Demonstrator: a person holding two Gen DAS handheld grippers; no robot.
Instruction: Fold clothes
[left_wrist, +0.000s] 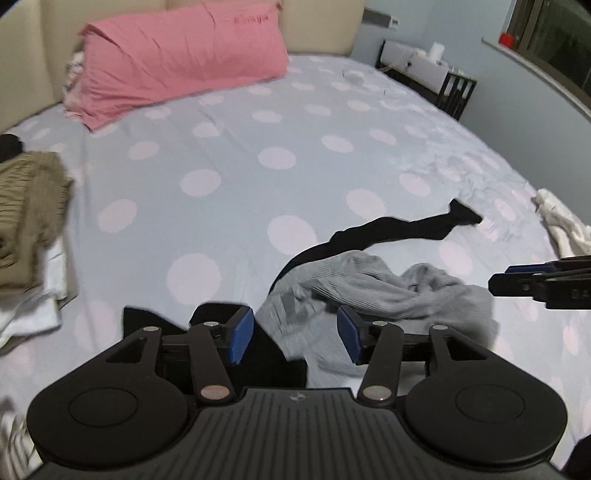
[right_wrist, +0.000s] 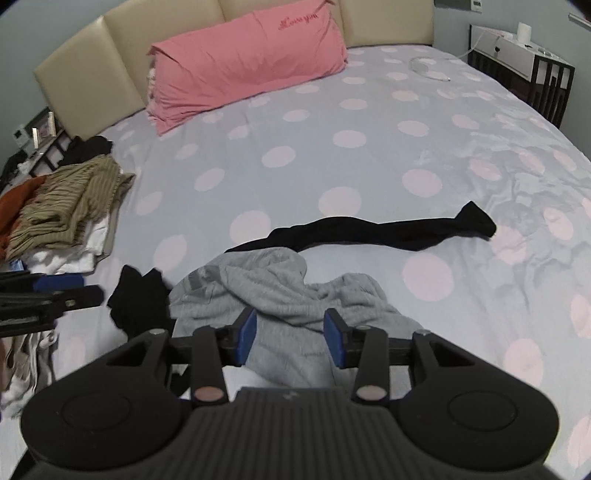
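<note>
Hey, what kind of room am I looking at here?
Most likely a home bedroom. A wide bed with a polka-dot sheet fills the view, a pink pillow leans against a padded headboard, and a nightstand stands beside the bed.

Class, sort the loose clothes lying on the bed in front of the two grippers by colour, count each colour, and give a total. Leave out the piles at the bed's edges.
Grey: 1, the crumpled grey garment
Black: 2, the long black stocking and the small black piece
Total: 3
</note>
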